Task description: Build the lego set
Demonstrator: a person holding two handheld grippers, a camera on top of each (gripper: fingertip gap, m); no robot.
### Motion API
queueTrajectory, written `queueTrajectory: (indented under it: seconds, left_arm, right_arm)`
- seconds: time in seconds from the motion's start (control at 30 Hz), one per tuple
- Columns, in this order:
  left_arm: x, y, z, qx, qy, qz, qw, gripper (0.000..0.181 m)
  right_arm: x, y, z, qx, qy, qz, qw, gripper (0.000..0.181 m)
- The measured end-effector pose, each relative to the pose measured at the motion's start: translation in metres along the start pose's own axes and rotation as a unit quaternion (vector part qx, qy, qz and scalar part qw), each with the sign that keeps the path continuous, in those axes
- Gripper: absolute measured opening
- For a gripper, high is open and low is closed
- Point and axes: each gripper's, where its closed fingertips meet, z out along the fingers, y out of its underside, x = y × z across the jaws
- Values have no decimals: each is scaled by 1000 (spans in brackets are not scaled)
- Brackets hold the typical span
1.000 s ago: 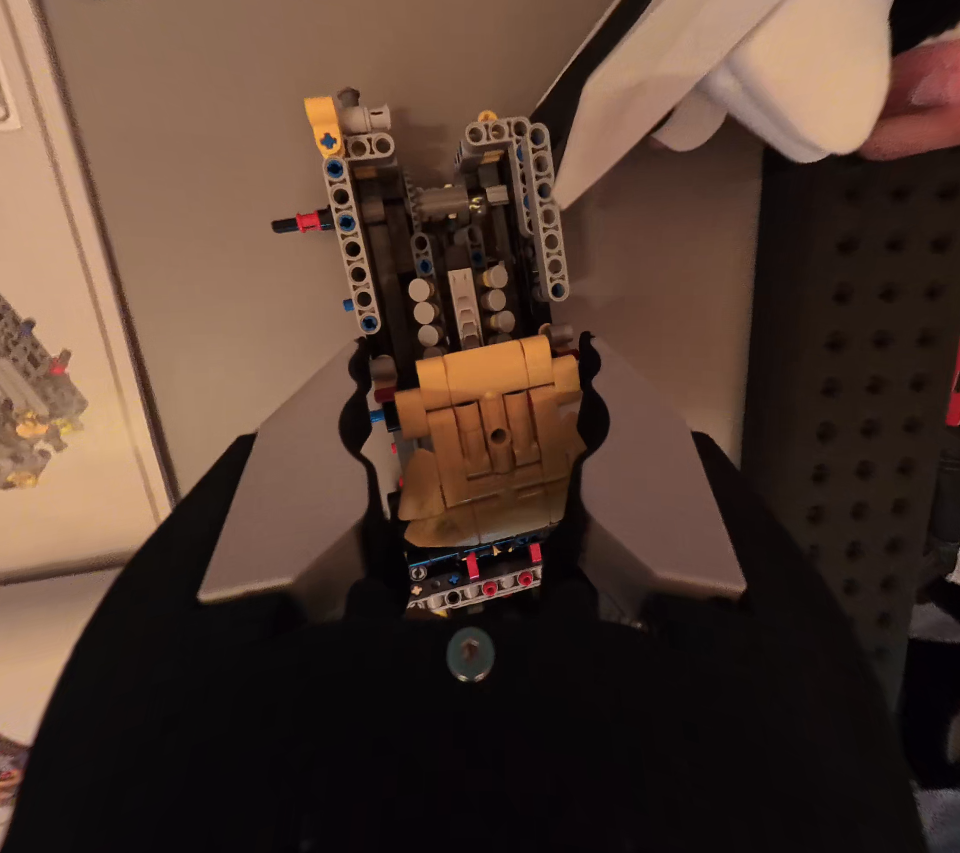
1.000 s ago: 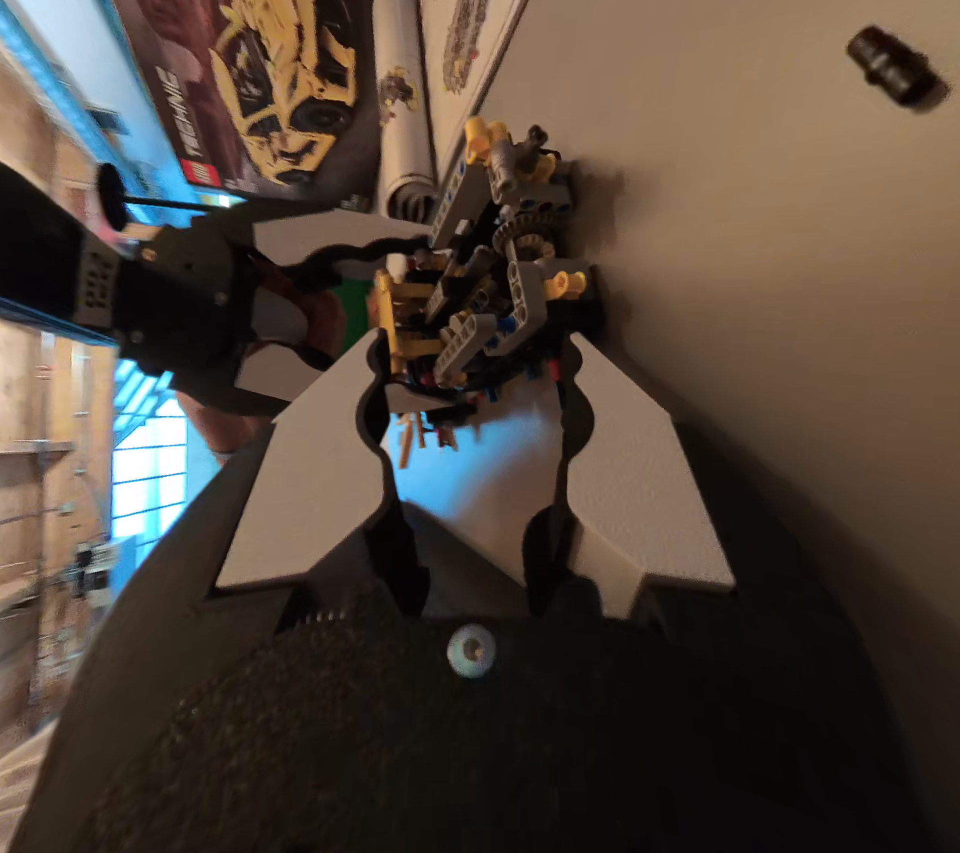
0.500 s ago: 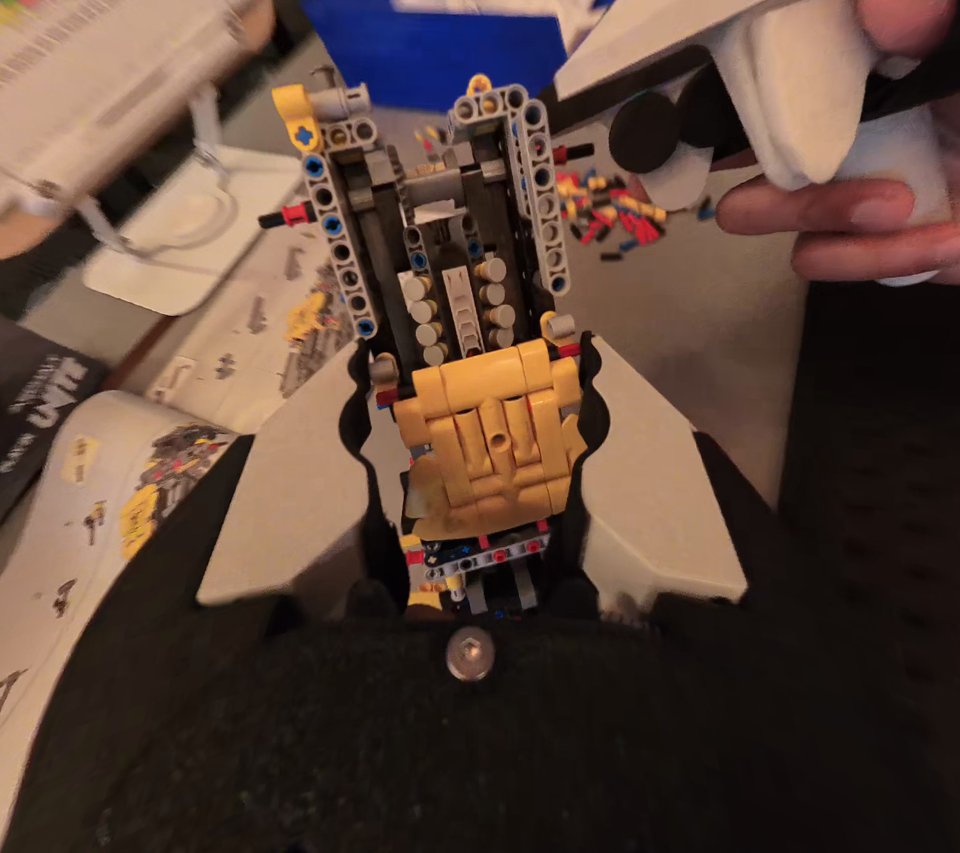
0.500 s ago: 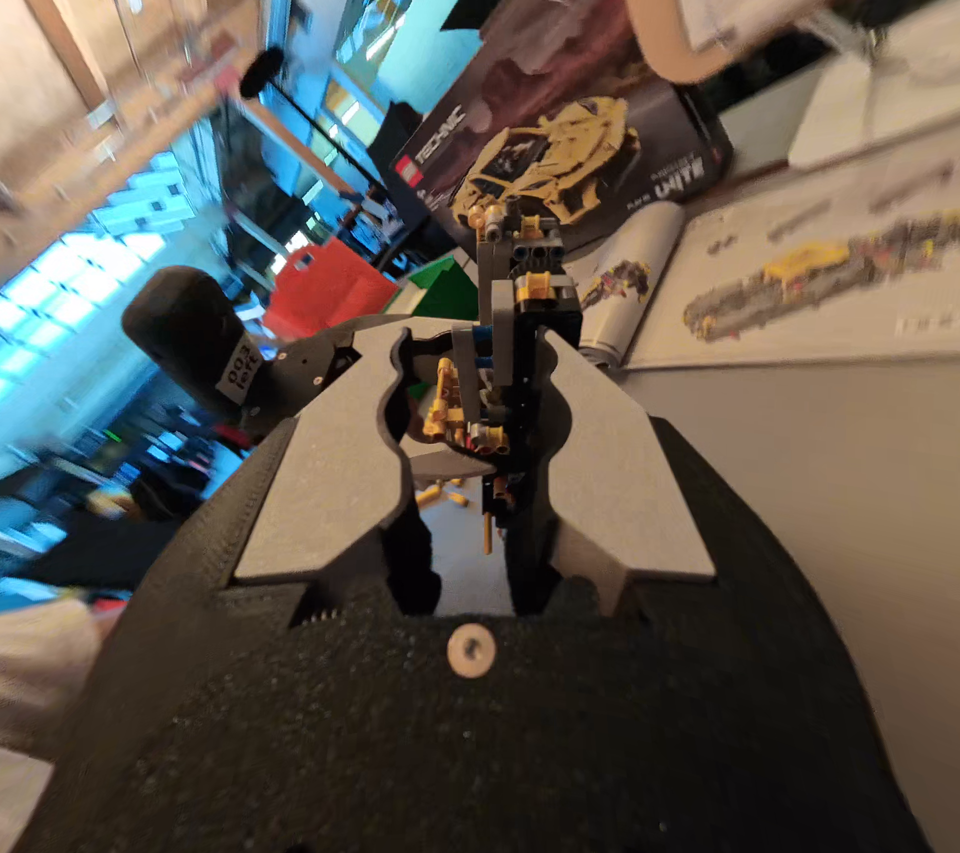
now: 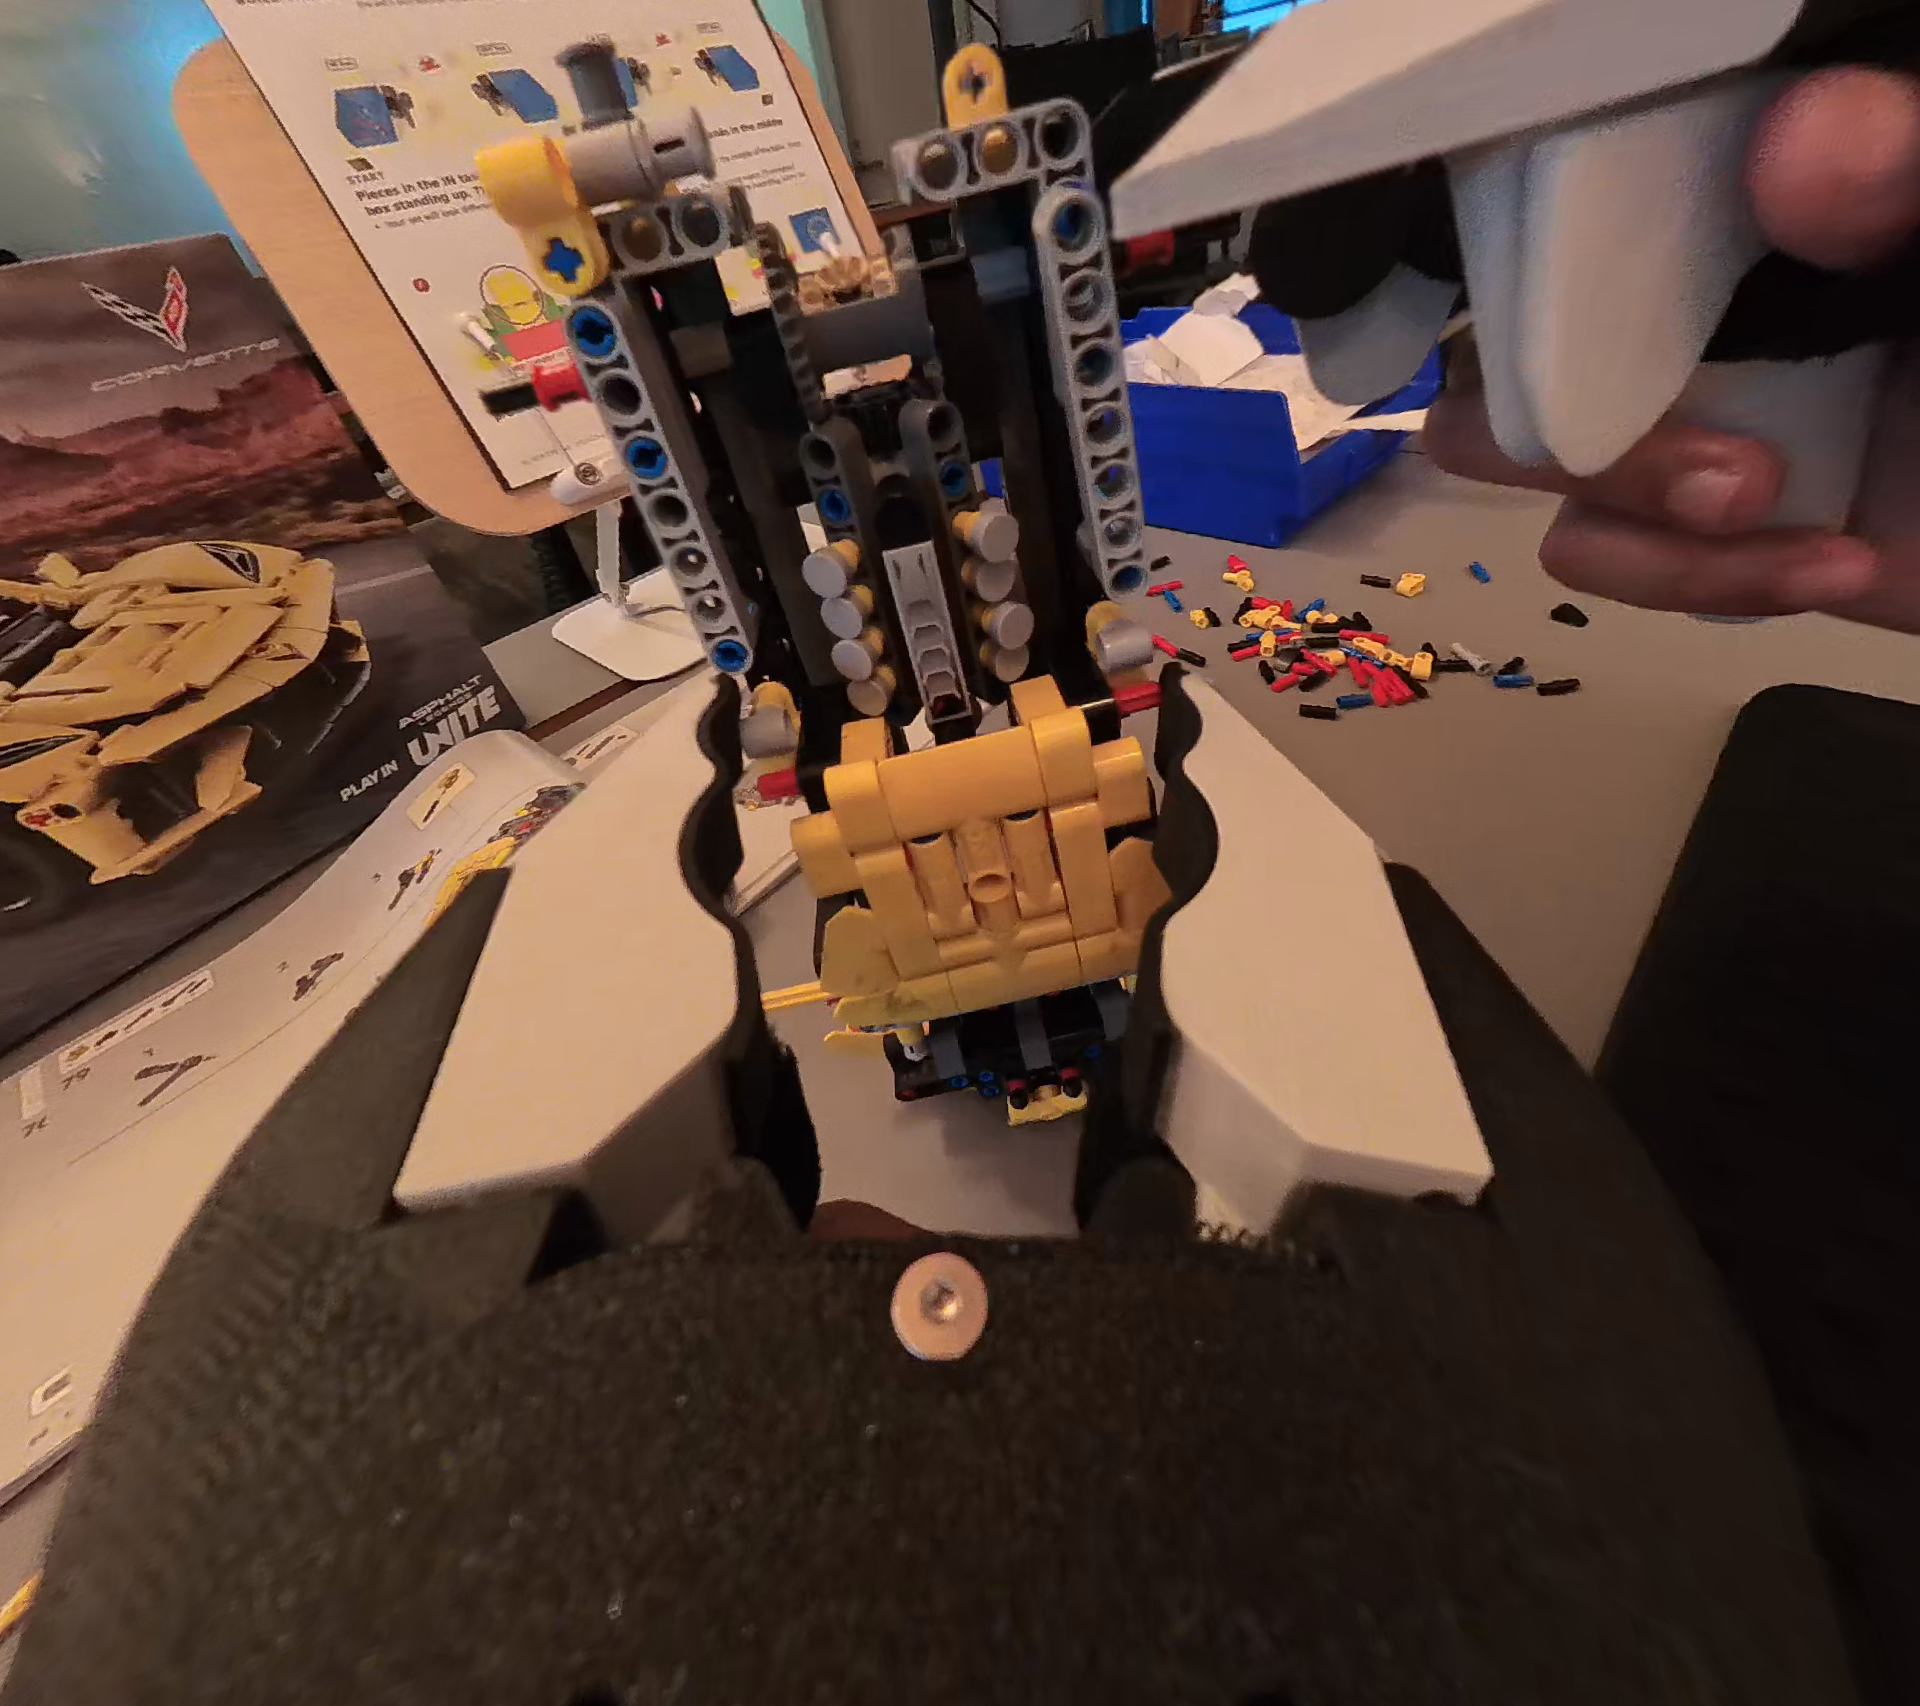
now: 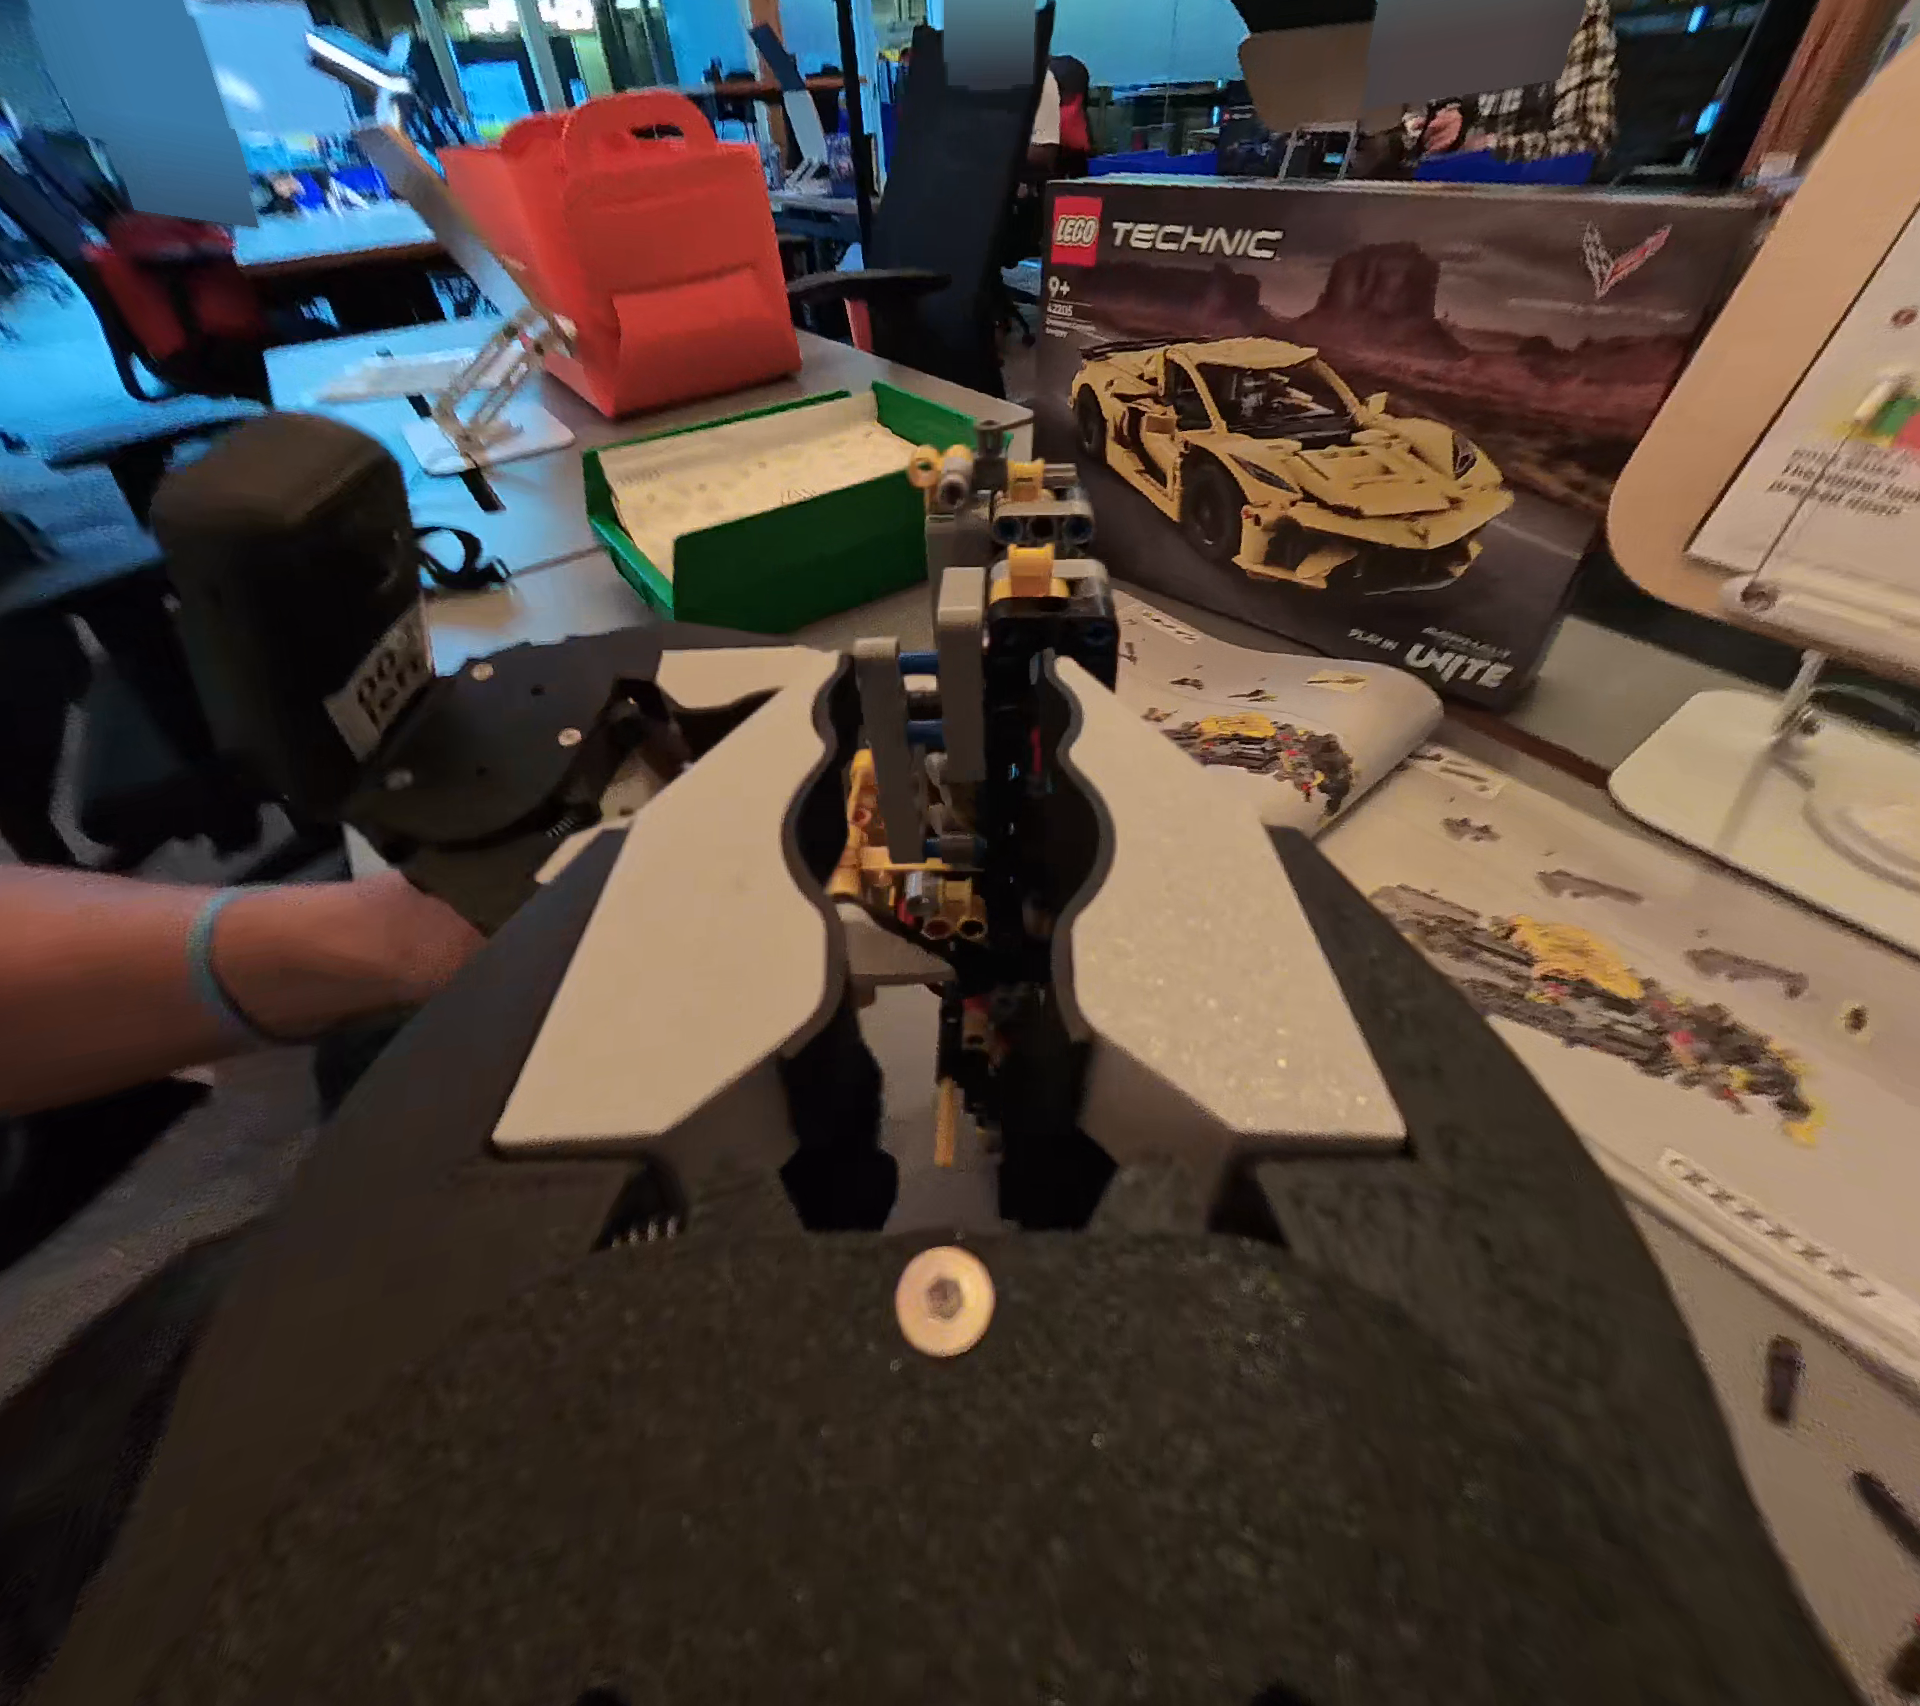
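The half-built lego car frame [image 5: 914, 513] has grey holed beams, a black core and a yellow panel block. It stands upright above the grey table. My left gripper [image 5: 951, 783] is shut on it, fingers pressing the sides of the yellow block. My right gripper [image 6: 951, 721] sees the same lego car frame [image 6: 1023, 648] edge-on between its fingers, which close against its two faces near the top. In the left wrist view the right gripper [image 5: 1455, 98] comes in from the upper right with a hand on it. In the right wrist view the left gripper [image 6: 499, 721] is at the left.
The set's box [image 6: 1351, 430] stands at the back, and an open instruction booklet [image 6: 1558, 960] lies before it. A sheet on a stand [image 5: 447, 46], a green tray [image 6: 769, 513], a blue bin [image 5: 1247, 451], loose small pieces [image 5: 1340, 648] and a black mat [image 5: 1808, 929] are around. About 7 cm separates my left fingertips from my right.
Both views have swung up from looking down at the table to level. The frame has turned upright. My right gripper's fingers have narrowed around it.
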Motion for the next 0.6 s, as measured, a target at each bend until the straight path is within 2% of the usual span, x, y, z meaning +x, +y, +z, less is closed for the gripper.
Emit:
queueTrajectory:
  seconds: [0.07,0.17,0.23,0.33,0.4,0.47,0.6]
  left_arm:
    - [0,0,1,-3,5,3,1000,80]
    - [1,0,3,-7,7,7,1000,80]
    - [-1,0,4,-9,5,3,1000,80]
    - [-8,2,6,-15,1,-16,1000,80]
    - [-10,2,7,-15,2,-26,1000,80]
    - [-9,2,9,-16,2,-22,1000,80]
    - [-7,2,11,-24,-5,-13,1000,80]
  right_arm:
    - [-2,1,-1,-5,-3,-27,1000,38]
    - [-3,1,-4,-6,-24,-21,999,47]
    - [4,-3,-11,12,-11,-20,1000,50]
    - [19,-7,-27,48,9,7,999,46]
    - [18,12,-21,28,-7,43,999,41]
    - [10,27,-7,18,-21,61,998,50]
    - [14,22,2,73,4,70,995,43]
